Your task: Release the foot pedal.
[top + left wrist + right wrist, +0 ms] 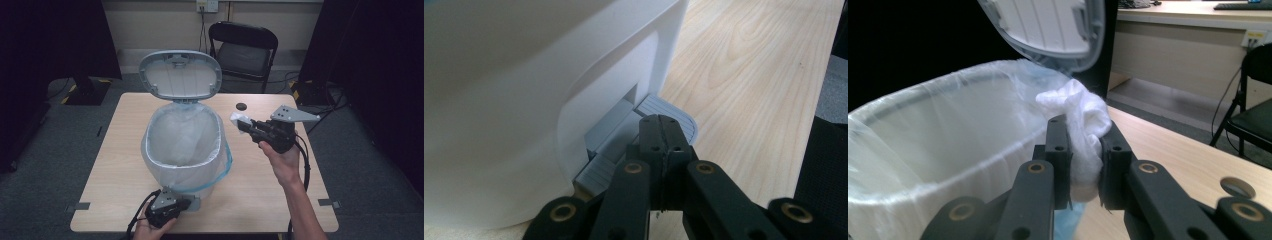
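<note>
Fingers (pixel 1060 150) of my right gripper (pixel 1083 155) pinch a crumpled white tissue wad (pixel 1083 125), its long axis running up between the pads with the bulk bulging out above the tips. In the high view that right gripper (pixel 246 125) hangs above the table (pixel 125 165), the wad (pixel 237 119) at its tip, just off the bin's rim at about three o'clock from the bin mouth. The pedal bin (pixel 182 145) stands mid-table with its white liner bag (pixel 948 130) folded over the rim and its lid (pixel 180 75) tipped up at the twelve o'clock side. From the pads the open mouth lies toward nine o'clock in the high view, so I judge that carrying the wad that way over the rim is what the drop turns on; my right hand is plainly the nearer one.

My left gripper (pixel 186 204) sits at the bin's six o'clock foot, its fingers (pixel 651 137) pressed together with nothing between them, resting on the grey foot pedal (pixel 674 112). I take it that this press is what holds the lid up. A dark round hole (pixel 242 106) in the tabletop lies near one o'clock.
</note>
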Tool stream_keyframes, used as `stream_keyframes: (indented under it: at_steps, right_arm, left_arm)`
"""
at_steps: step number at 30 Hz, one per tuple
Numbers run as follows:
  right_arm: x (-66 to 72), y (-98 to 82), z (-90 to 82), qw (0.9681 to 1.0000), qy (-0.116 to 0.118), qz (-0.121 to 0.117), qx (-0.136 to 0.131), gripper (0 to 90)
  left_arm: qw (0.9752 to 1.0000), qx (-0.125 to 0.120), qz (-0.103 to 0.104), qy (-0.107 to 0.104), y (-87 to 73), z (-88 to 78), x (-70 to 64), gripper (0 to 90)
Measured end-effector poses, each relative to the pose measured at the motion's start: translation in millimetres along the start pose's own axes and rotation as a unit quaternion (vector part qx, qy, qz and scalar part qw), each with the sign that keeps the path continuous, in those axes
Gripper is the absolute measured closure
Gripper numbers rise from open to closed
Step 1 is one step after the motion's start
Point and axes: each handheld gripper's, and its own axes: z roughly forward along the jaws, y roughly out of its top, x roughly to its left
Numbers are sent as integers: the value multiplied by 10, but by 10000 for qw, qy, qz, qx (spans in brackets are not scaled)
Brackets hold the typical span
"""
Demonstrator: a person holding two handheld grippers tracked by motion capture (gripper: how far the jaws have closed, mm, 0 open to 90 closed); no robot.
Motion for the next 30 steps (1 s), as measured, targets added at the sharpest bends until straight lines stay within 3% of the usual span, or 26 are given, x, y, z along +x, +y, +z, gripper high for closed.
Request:
stream_keyframes:
  at_steps: [15, 20, 30]
  right_arm:
    - [243, 351, 134, 9987, 439, -178, -185, 791]
    - [312, 451, 225, 9973, 667, -154, -271, 790]
    - [499, 638, 435, 9935, 1082, -290, -190, 790]
  left_arm:
    - [10000, 24, 11, 9, 3, -2, -2, 900]
    - [10000, 0, 19, -3, 0, 1, 0, 900]
    - [10000, 5, 11, 6, 1, 0, -1, 900]
